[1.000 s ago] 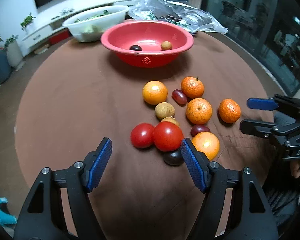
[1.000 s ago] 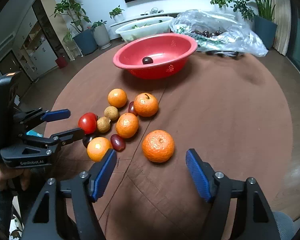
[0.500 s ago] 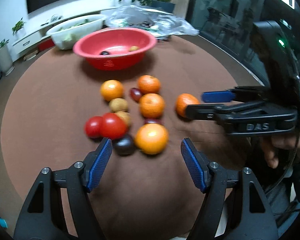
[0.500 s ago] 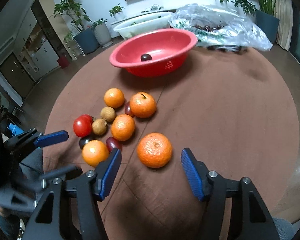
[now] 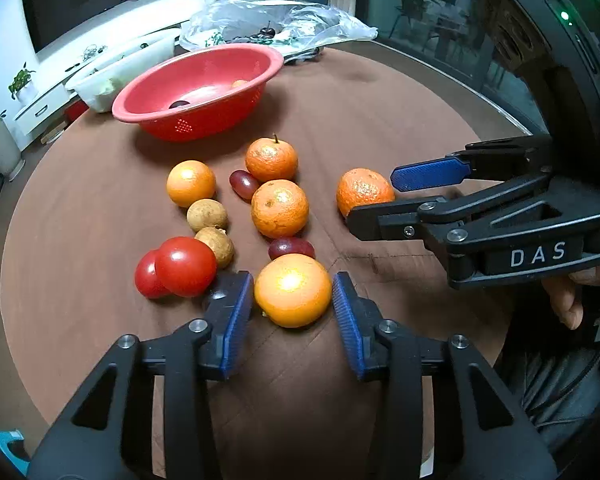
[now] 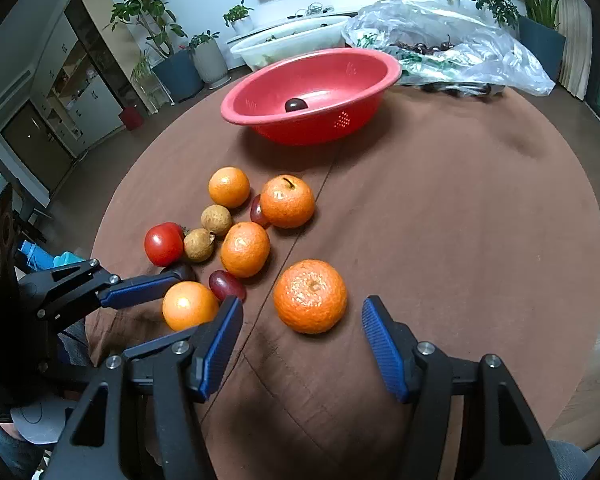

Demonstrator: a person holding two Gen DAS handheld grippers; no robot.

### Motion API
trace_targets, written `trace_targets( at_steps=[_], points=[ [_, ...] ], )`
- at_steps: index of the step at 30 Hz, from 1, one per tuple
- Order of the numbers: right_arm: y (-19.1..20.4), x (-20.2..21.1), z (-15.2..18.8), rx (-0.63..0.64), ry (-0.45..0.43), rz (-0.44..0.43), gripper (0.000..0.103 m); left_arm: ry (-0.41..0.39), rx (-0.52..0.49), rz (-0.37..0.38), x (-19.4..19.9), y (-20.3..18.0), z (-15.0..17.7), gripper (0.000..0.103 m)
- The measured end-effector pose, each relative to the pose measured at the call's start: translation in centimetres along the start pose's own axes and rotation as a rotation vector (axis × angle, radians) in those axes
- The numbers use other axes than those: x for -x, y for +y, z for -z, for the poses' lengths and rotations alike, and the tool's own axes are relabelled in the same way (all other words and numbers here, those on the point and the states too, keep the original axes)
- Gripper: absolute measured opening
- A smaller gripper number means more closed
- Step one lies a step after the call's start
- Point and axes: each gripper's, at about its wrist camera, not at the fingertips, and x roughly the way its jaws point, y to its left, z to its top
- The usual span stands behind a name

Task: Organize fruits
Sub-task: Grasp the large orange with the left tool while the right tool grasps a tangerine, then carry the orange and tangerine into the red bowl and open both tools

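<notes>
My left gripper point(image 5: 293, 285) is closing, and its blue pads touch both sides of a smooth orange point(image 5: 293, 290) at the near end of the fruit cluster on the brown table. In the right wrist view the same orange point(image 6: 190, 306) sits between the left gripper's point(image 6: 180, 310) fingers. My right gripper point(image 6: 302, 314) stands open, with a bumpy mandarin point(image 6: 310, 296) just ahead between its fingertips, untouched. A red bowl point(image 5: 188, 126) at the back holds a dark grape point(image 5: 179, 104) and a longan point(image 5: 240, 83). Tomatoes point(image 5: 184, 266), longans point(image 5: 207, 214), grapes point(image 5: 244, 184) and mandarins point(image 5: 280, 208) lie loose.
A white tub point(image 5: 100, 80) and a clear plastic bag point(image 5: 280, 20) with cherries sit behind the bowl. A dark plum point(image 5: 220, 294) lies against the left finger. The right gripper's body point(image 5: 532, 252) and the hand that holds it fill the right side.
My left gripper has moved right along the cluster and its jaws have narrowed onto the smooth orange. The right gripper has edged closer to the bumpy mandarin, with its jaws a little narrower.
</notes>
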Motion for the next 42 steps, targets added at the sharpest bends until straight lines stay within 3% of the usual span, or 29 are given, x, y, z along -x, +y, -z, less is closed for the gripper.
trace_targets(
  at_steps=[9,22,29,33,42],
  points=[
    [0.2,-0.6,0.1,0.015,0.024,-0.012,0.063,0.008,-0.003,0.014,-0.1,0.3,-0.2,0.039],
    [0.3,-1.4,-0.4,0.044,0.023,-0.001,0.056,-0.009,0.066,0.043,1.2,1.2,0.8,0.038],
    [0.2,-1.8,-0.6,0.043,0.033,0.002,0.054,-0.024,0.100,-0.012,2.3,2.0,0.5,0.038],
    [0.3,-1.7,-0.5,0.057,0.031,0.024,0.044,-0.038,0.119,-0.052,3.2,2.3,0.0,0.038],
    [0.4,-1.0,-0.5,0.052,0.021,0.034,0.043,-0.051,0.155,-0.093,3.9,3.4,-0.4,0.038]
  ],
)
